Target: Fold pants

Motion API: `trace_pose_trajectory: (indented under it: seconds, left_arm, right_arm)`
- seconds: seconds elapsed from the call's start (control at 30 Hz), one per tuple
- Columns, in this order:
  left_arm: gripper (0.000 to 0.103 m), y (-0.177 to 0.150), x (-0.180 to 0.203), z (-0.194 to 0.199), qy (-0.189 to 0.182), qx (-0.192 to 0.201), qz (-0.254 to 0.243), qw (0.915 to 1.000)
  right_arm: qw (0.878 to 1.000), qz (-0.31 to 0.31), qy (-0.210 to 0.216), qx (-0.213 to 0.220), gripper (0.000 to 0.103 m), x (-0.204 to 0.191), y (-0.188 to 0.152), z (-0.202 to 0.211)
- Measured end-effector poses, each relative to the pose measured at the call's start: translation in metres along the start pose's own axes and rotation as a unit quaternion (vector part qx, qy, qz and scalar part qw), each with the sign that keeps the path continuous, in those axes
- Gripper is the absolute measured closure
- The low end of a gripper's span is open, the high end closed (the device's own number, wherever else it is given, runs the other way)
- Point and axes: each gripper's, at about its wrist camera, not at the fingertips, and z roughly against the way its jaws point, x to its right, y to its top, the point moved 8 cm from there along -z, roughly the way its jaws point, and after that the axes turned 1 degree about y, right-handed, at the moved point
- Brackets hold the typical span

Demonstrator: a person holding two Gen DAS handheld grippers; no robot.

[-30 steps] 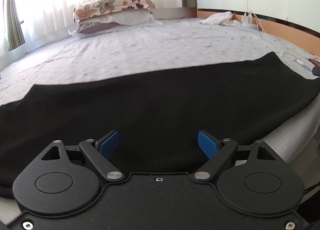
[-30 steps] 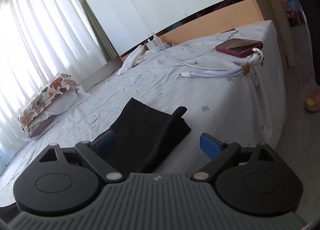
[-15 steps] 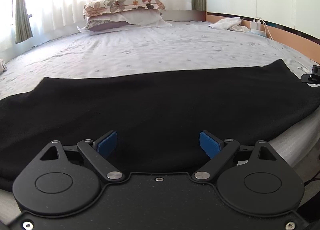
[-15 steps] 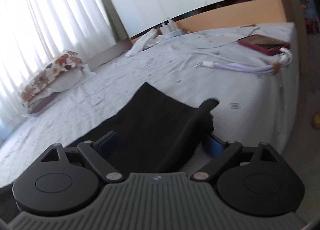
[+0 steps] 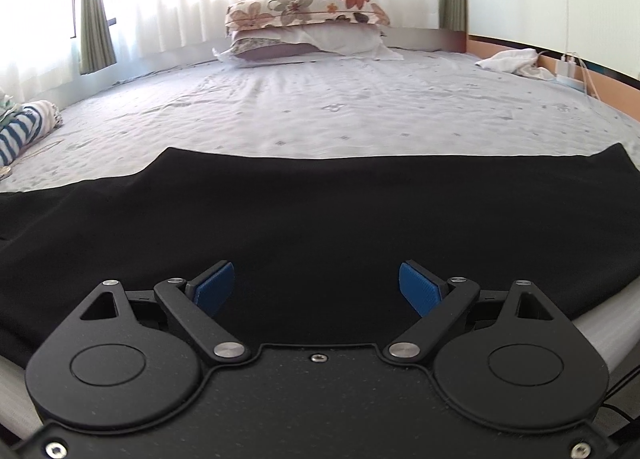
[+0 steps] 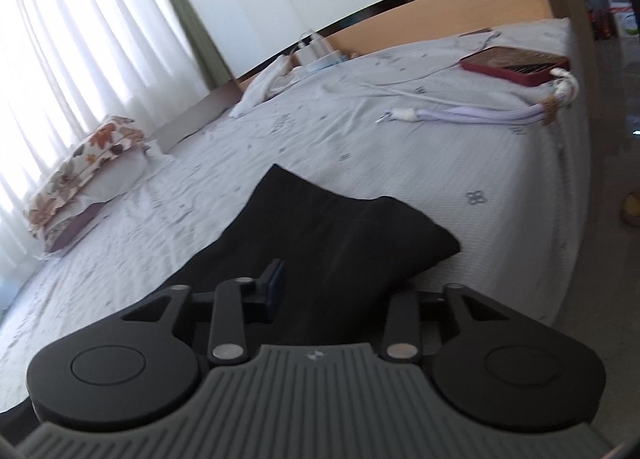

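Observation:
Black pants lie stretched flat along the near edge of the bed. My left gripper is open over the pants' near edge, its blue pads apart with nothing between them. In the right wrist view one end of the pants bunches up and rises between the jaws. My right gripper has closed in on that cloth; its left pad presses the fabric and the right pad is hidden under it.
The bed has a pale patterned sheet. Stacked pillows sit at the far side. Striped folded clothes lie at the left. A red phone, a lilac strap and white cloth lie to the right.
My right gripper moved onto the pants' end and closed on it, bunching the cloth. My left gripper stayed open and its view swung left along the pants.

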Motion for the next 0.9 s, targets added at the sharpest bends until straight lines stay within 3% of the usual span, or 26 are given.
trace_pose_trajectory:
  seconds: [0.1, 0.23, 0.33, 0.5, 0.6, 0.9]
  left_arm:
    - [0.014, -0.001, -0.006, -0.003, 0.009, -0.003, 0.003, 1.0]
    - [0.014, -0.004, -0.008, -0.006, 0.013, -0.008, 0.0, 0.9999]
    - [0.014, -0.007, -0.007, -0.007, 0.012, -0.012, -0.004, 0.9998]
    - [0.014, -0.009, -0.008, -0.007, 0.014, -0.012, 0.0, 0.9998]
    - [0.014, -0.011, -0.01, -0.009, 0.016, -0.014, 0.003, 0.9998]
    - [0.013, -0.013, -0.013, -0.013, 0.017, -0.02, 0.009, 0.9996]
  right_arm:
    - [0.999, 0.012, -0.028, 0.017, 0.054, 0.003, 0.0, 0.006]
    - [0.997, 0.05, -0.044, 0.026, 0.04, -0.001, 0.001, 0.005]
    - [0.996, 0.065, -0.059, 0.024, 0.04, -0.004, 0.002, -0.001]
    - [0.997, 0.032, -0.06, 0.035, 0.04, -0.003, 0.005, 0.003]
    - [0.996, 0.021, -0.063, 0.052, 0.034, 0.001, 0.006, 0.011]
    - [0.995, 0.021, -0.071, 0.063, 0.027, 0.014, 0.009, 0.021]
